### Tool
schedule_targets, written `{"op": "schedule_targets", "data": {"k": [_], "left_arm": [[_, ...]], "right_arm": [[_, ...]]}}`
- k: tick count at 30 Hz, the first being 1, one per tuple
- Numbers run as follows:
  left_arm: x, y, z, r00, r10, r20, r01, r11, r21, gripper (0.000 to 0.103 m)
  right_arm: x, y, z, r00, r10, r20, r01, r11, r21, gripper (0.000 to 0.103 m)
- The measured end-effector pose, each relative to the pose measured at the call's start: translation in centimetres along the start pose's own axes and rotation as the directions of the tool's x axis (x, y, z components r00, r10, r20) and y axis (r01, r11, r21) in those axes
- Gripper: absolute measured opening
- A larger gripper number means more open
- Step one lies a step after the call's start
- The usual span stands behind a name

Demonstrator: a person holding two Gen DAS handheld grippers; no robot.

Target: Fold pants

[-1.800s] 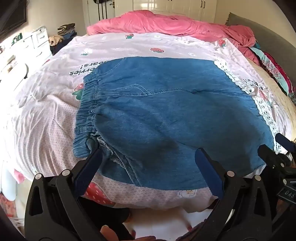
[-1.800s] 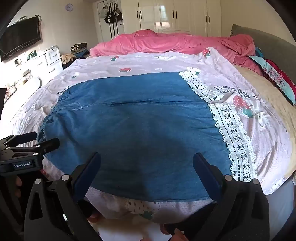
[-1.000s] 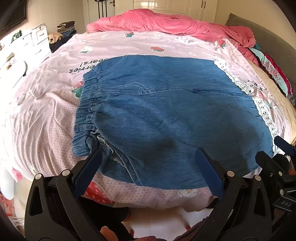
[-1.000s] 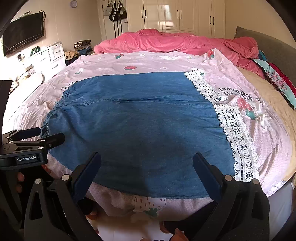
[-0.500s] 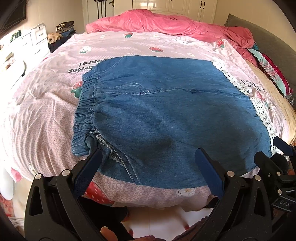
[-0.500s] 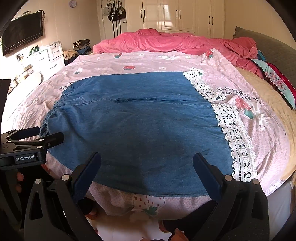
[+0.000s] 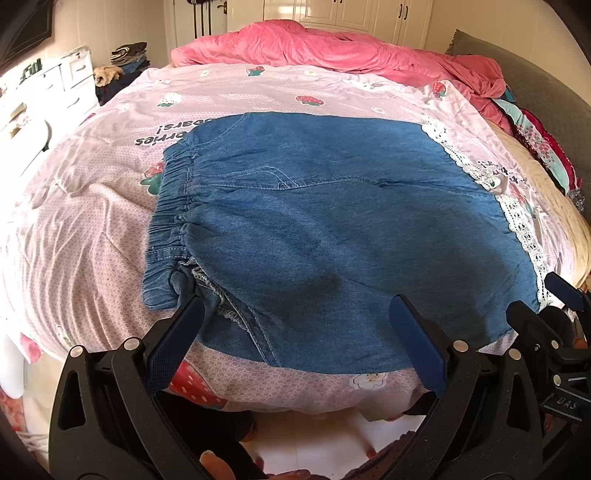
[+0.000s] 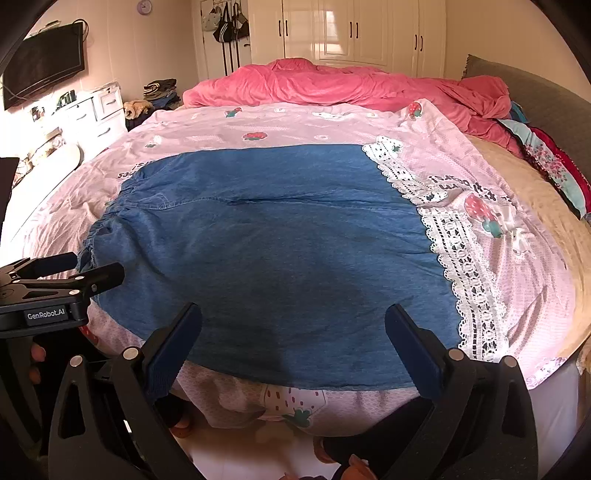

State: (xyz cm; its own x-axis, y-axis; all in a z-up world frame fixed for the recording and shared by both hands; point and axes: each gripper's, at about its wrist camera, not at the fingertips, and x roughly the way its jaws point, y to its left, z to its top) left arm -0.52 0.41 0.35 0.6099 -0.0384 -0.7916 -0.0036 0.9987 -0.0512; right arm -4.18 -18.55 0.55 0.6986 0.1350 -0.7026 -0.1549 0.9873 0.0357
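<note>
bedroom, pink quilt filling the frame. pants lie flat mid-frame, long axis left-right, waistband at left. left gripper is nearer the waistband, right gripper nearer the hem; both sets of fingers apart, holding nothing.

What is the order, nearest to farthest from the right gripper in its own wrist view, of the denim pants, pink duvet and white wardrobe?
From the right gripper:
1. Denim pants, spread flat just ahead of the open fingers.
2. Pink duvet, bunched along the bed's far side.
3. White wardrobe, against the back wall behind the bed.
</note>
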Motion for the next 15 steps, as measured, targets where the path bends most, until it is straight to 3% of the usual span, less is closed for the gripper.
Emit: {"op": "schedule_targets", "data": {"k": [15], "left_arm": [[-0.25, 0.05, 0.01, 1.0, -0.012, 0.004, 0.012, 1.0, -0.001, 0.094]], "right_arm": [[-0.52, 0.12, 0.13, 1.0, -0.023, 0.01, 0.023, 1.0, 0.0, 0.099]]}}
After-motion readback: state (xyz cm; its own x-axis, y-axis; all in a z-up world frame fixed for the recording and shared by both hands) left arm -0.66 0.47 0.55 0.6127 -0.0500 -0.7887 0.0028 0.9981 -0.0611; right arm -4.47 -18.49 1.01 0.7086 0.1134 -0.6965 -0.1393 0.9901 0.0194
